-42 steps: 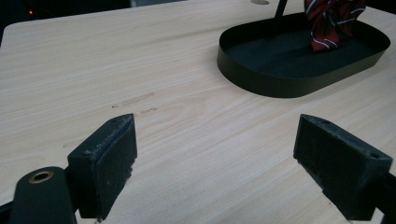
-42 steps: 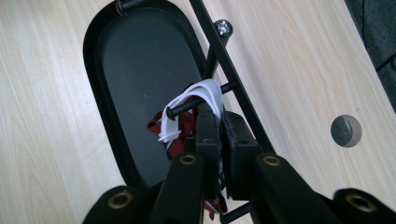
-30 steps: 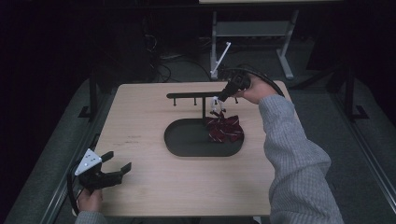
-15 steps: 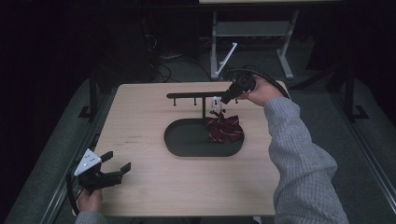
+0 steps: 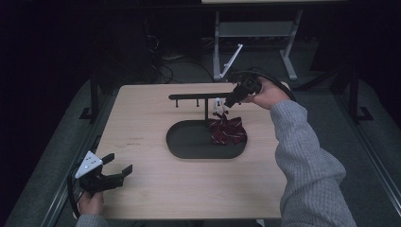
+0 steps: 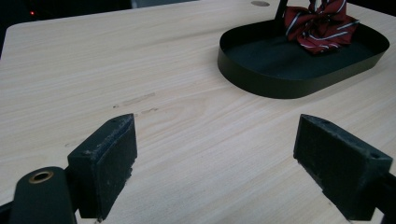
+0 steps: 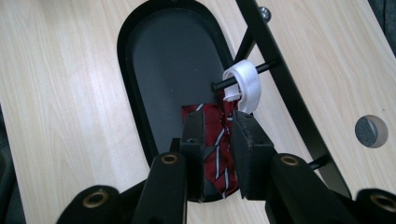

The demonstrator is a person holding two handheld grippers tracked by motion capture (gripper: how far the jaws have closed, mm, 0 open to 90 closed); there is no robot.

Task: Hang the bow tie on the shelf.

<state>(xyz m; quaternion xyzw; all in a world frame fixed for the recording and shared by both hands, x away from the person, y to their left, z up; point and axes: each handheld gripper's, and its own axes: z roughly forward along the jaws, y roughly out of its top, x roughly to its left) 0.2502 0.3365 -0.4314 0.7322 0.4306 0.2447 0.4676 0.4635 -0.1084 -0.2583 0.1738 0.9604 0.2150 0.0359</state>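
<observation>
In the high view the table (image 5: 156,118) is evenly and softly lit from above while the room around it falls into near darkness, and the whole frame is slightly soft and grainy. The tray (image 5: 189,142) throws only a faint shadow. Both gripper views are brighter; the near jaws are a little blurred, and no glare shows on the wood.

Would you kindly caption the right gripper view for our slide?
Right gripper clamped on a striped red bow tie, its white loop hooked on a rack peg above the black tray.
</observation>
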